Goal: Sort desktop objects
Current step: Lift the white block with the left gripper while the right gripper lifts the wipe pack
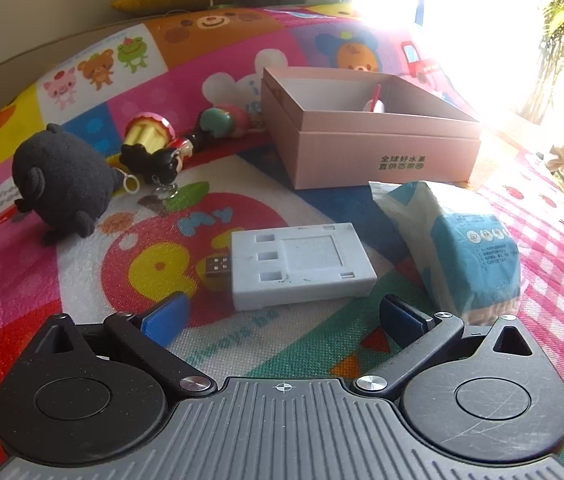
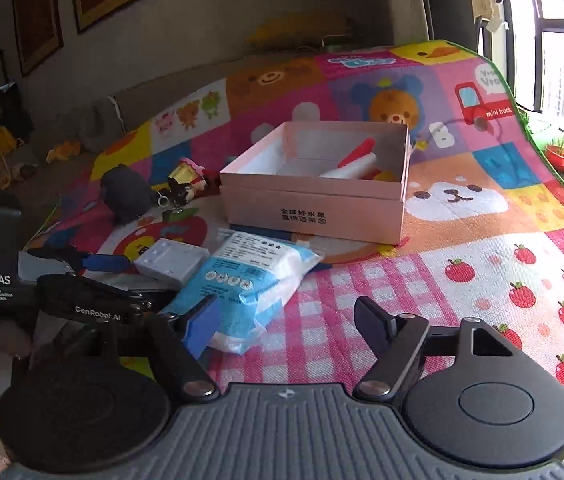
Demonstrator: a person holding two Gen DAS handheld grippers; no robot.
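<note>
Inside pink box (image 2: 314,200): red-white item (image 2: 356,158).

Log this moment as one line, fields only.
left gripper: open, empty | right gripper: open, empty | pink box: holds items | tissue pack: on mat

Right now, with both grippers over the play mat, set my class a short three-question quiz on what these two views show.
1. True or false: the pink box is empty.
2. Which thing lies nearest the left gripper? A) the black plush toy B) the grey charger block C) the doll keychain
3. Fill in: the blue and white tissue pack lies on the mat, between the charger block and the ____ gripper.

Key
1. False: a red and white thing lies inside it.
2. B
3. right; its jaws are open and hold nothing.
</note>
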